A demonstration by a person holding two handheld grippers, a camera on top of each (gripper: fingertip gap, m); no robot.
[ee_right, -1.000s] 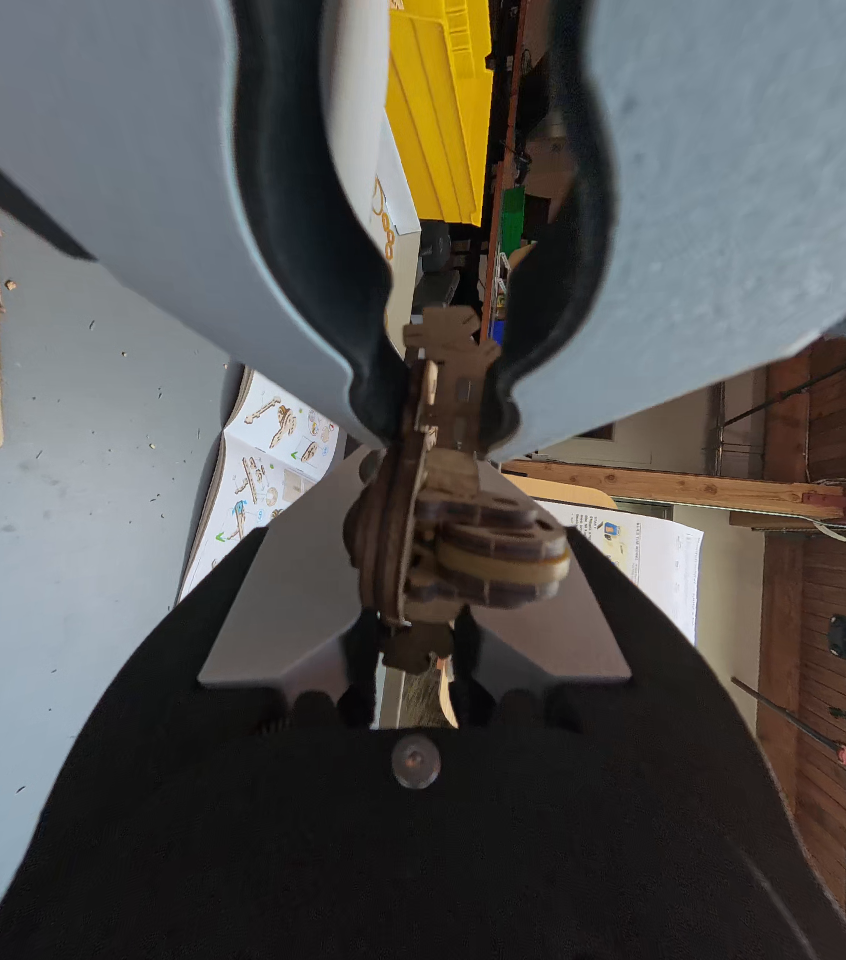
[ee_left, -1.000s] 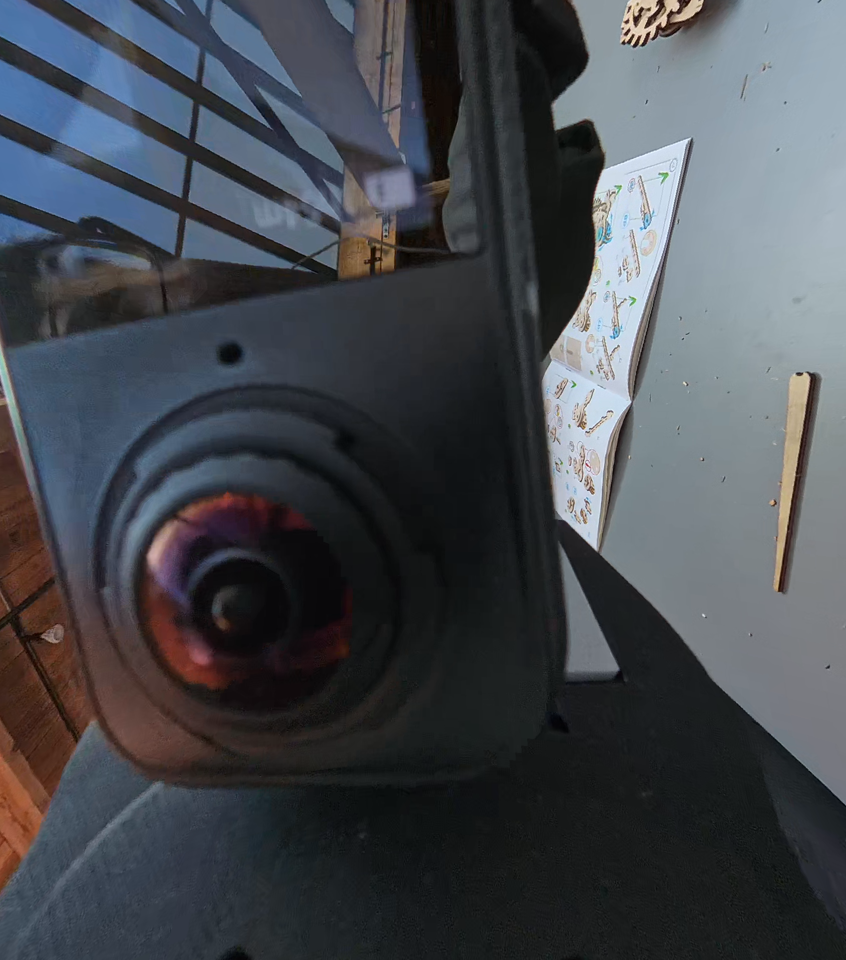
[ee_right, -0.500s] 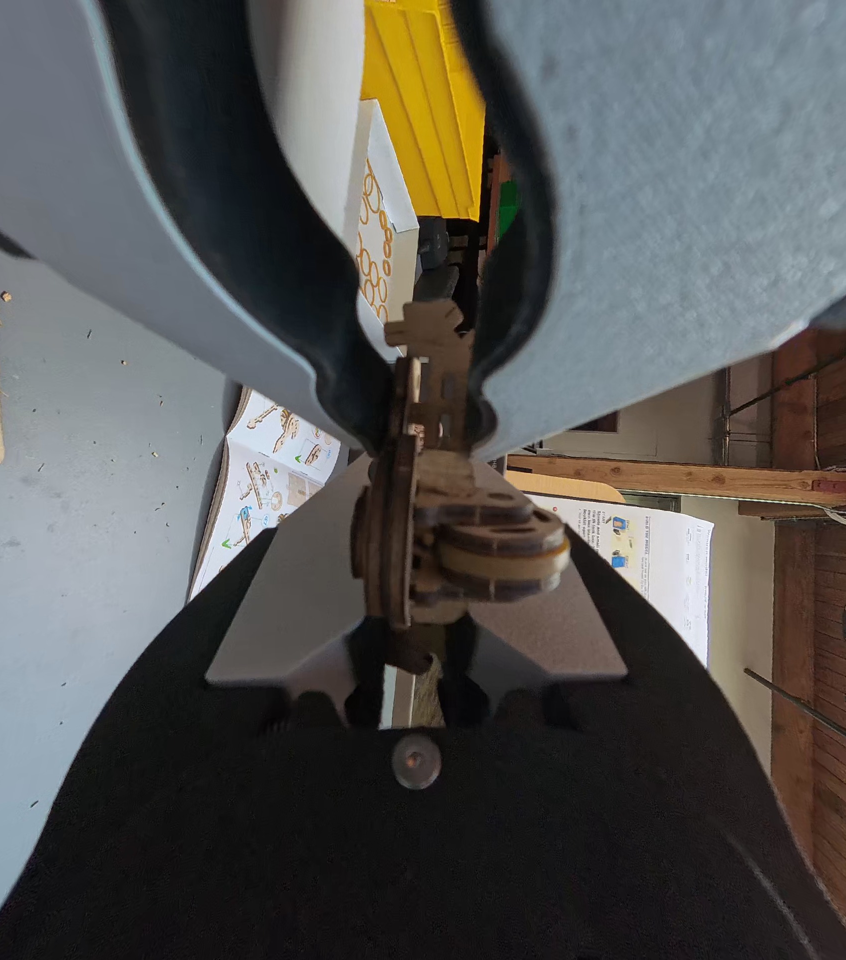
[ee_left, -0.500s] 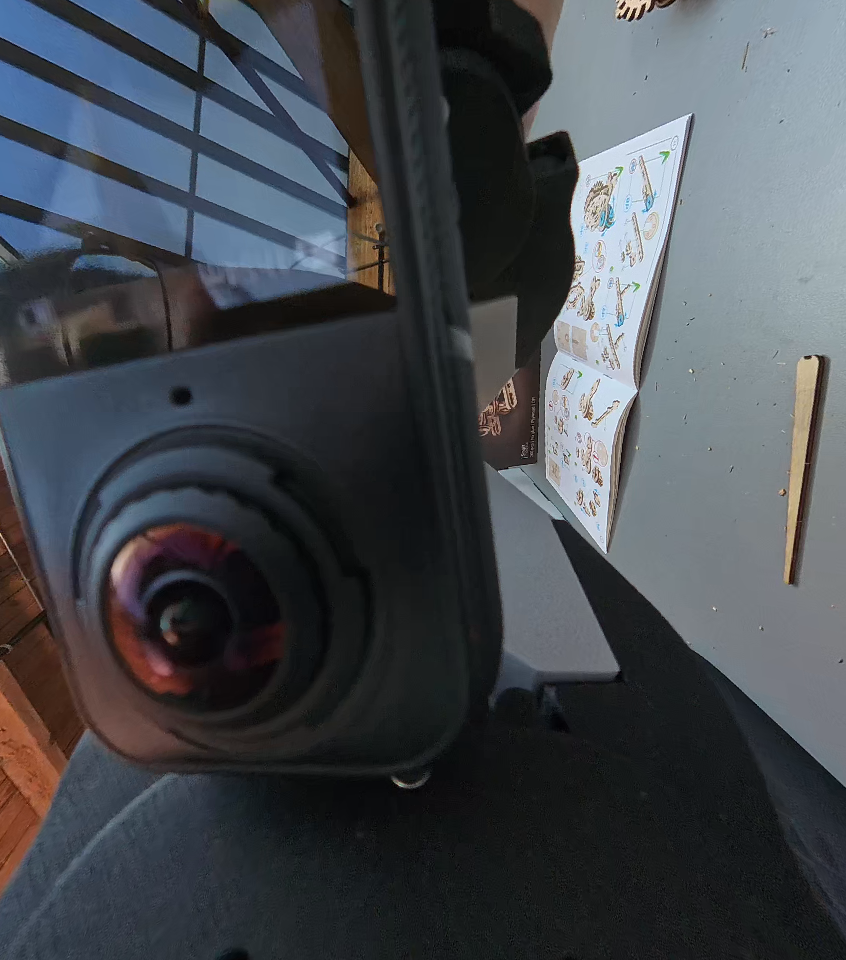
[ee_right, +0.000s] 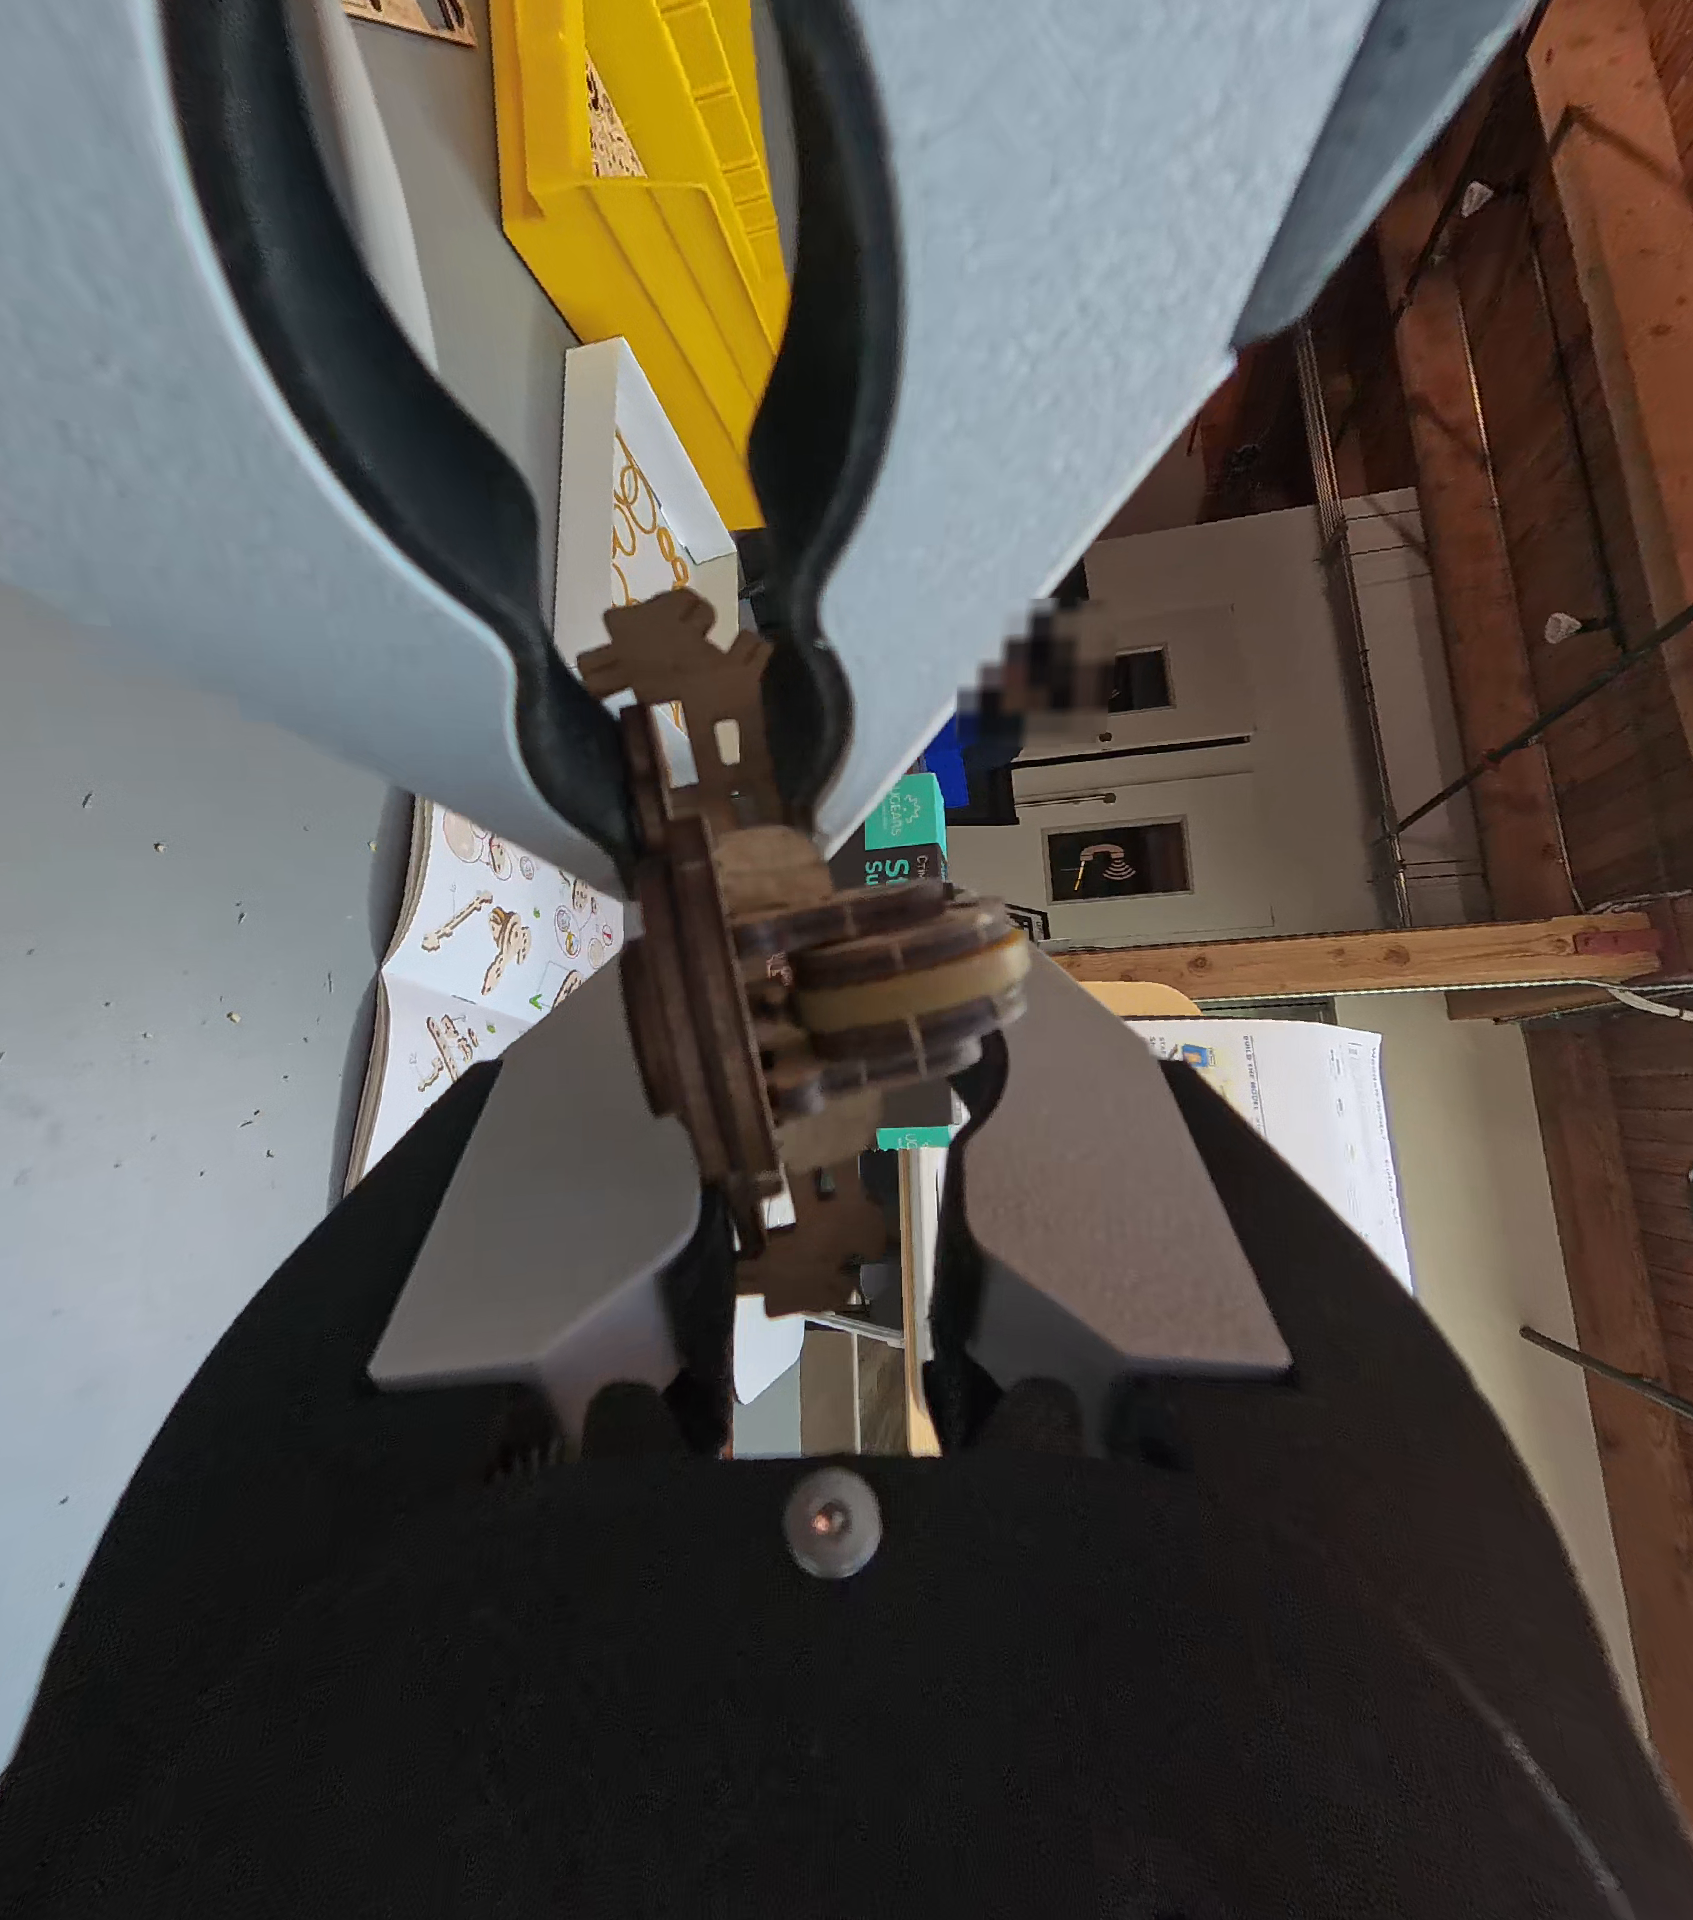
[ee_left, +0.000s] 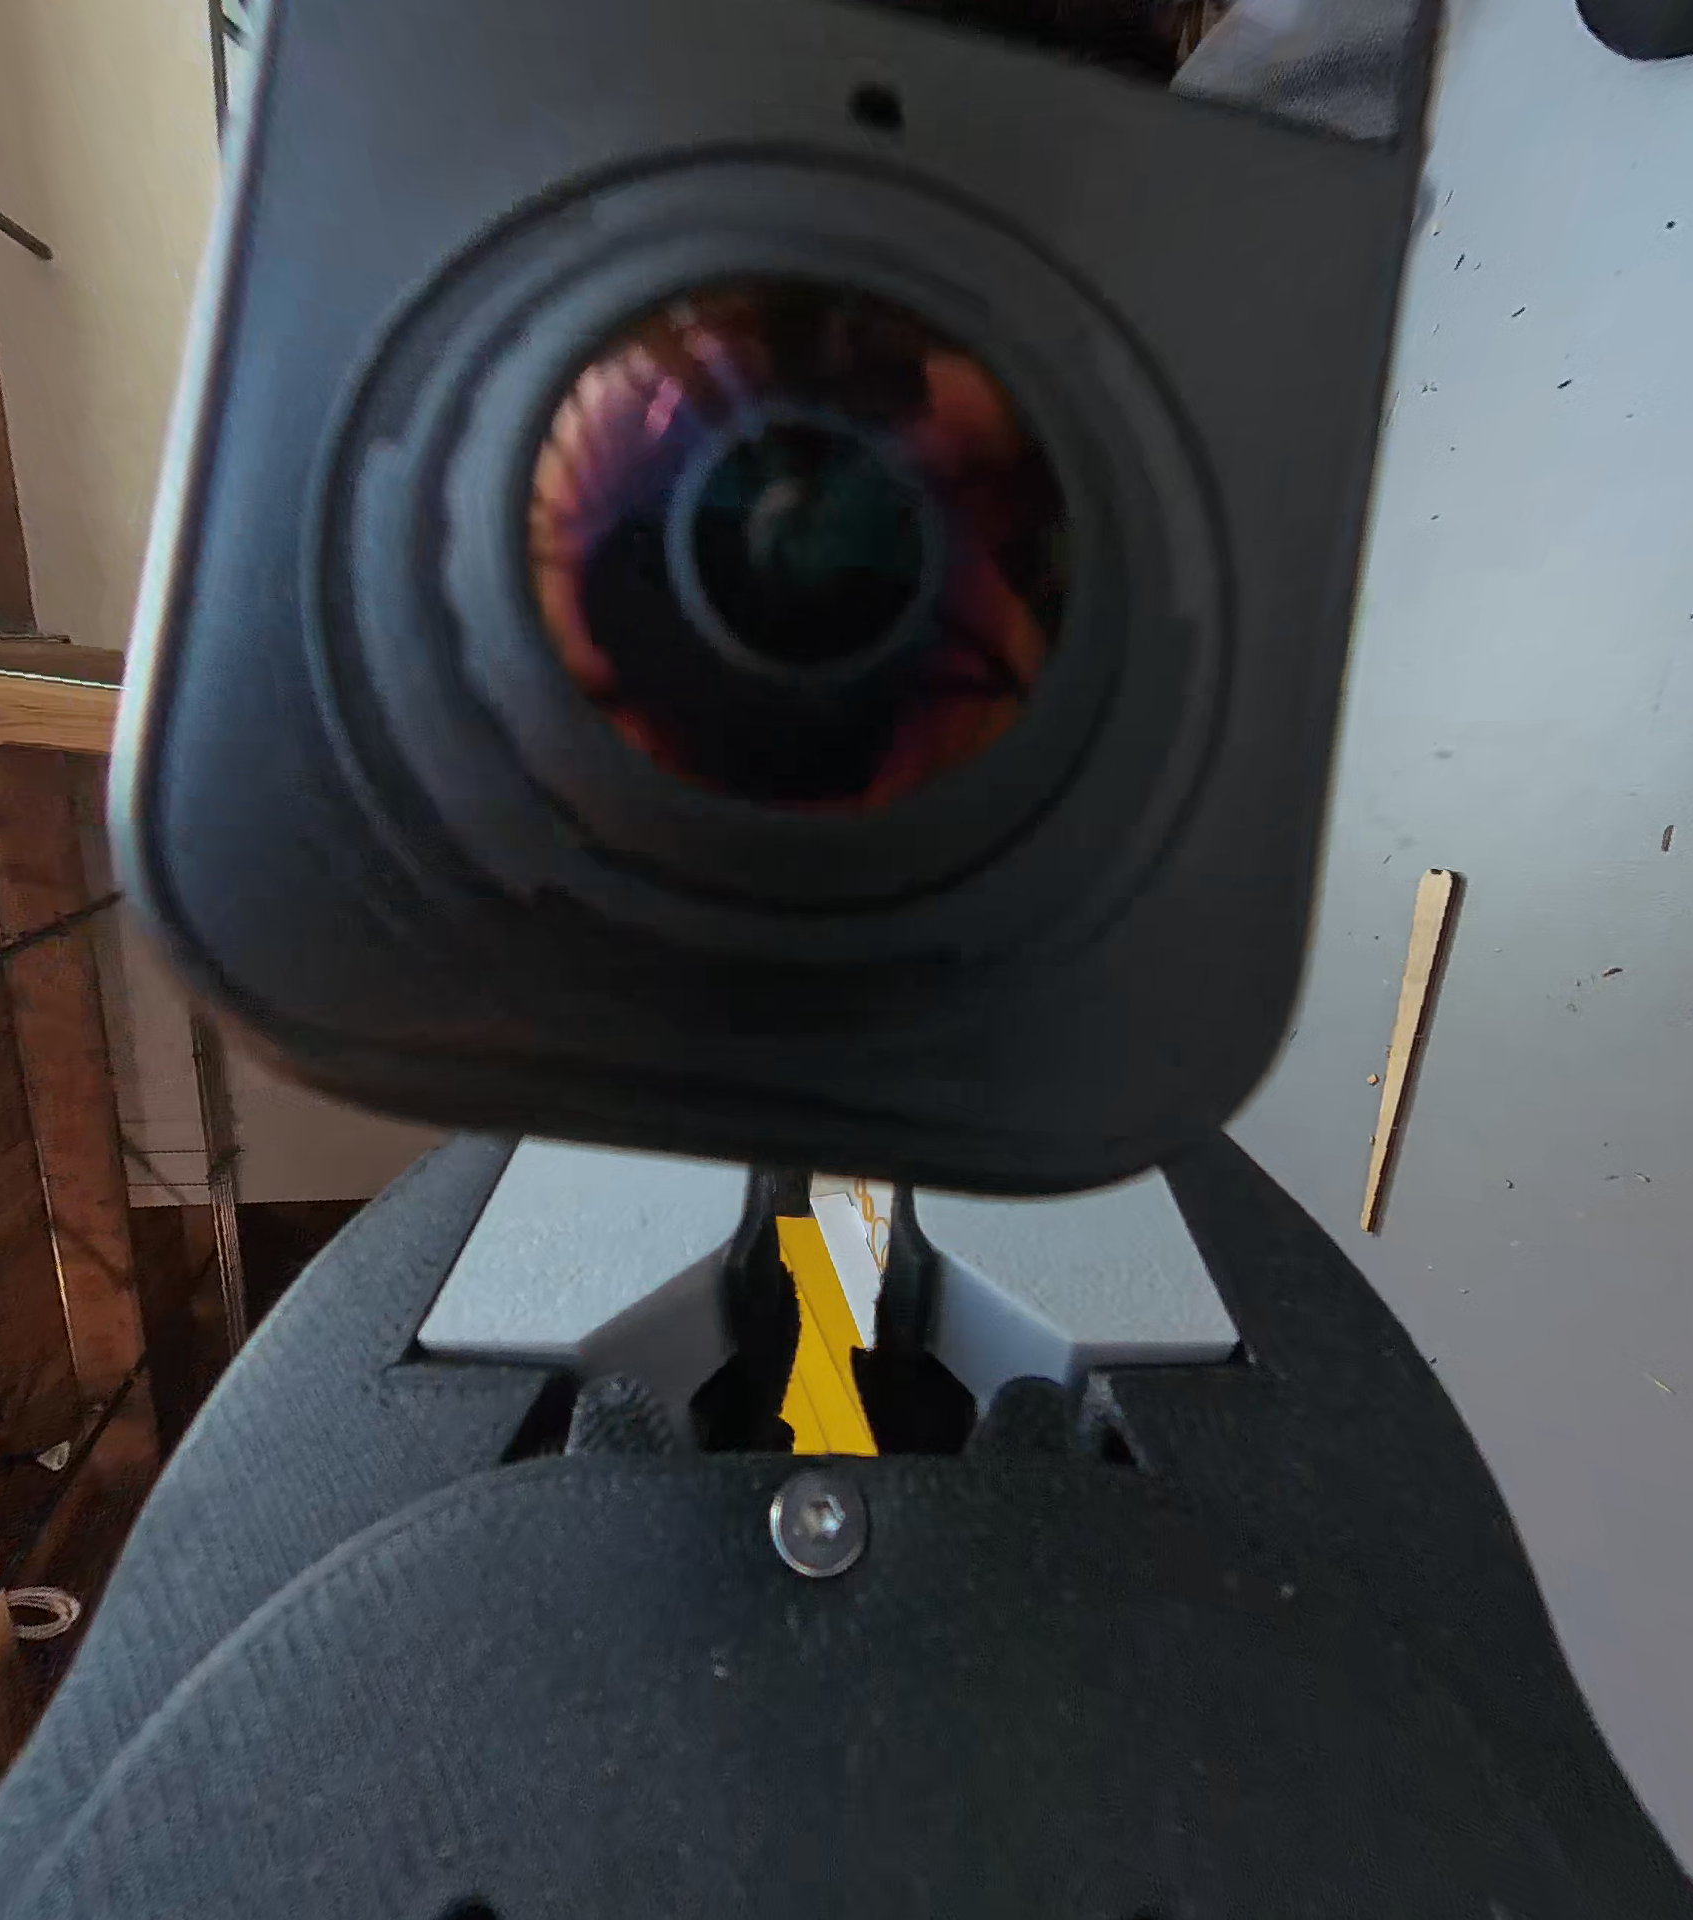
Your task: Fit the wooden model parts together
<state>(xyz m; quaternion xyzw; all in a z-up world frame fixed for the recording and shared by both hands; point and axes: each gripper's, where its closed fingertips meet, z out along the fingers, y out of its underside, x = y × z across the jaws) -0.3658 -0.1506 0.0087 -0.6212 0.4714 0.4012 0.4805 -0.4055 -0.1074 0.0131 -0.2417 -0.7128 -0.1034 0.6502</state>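
Note:
The dark wooden assembly [ee_right: 717, 997], a flat disc with stacked wheels on one side, hangs between both grippers in the right wrist view. My left gripper [ee_right: 717, 769] comes in from the top and is shut on the assembly's upper tab. My right gripper [ee_right: 821, 1174] has its jaws a little apart around the lower tab, with a gap on the right side. In the left wrist view the right gripper's camera [ee_left: 780, 582] fills the frame and hides the assembly. Only the bases of the left fingers [ee_left: 759, 1278] show there, close together.
A loose wooden stick [ee_left: 1408, 1049] lies on the grey table [ee_left: 1600, 623]. An open instruction booklet [ee_right: 478, 966], a white box [ee_right: 613, 499] and a yellow bin [ee_right: 655, 208] lie beyond the grippers. A printed sheet [ee_right: 1289, 1122] and a wooden wall [ee_right: 1652, 727] are to the right. Tip to tip, the grippers are about 6 cm apart.
The right gripper's camera has swung from the left to the middle of the left wrist view, covering the booklet. The assembly has tilted, and the right jaws have spread slightly.

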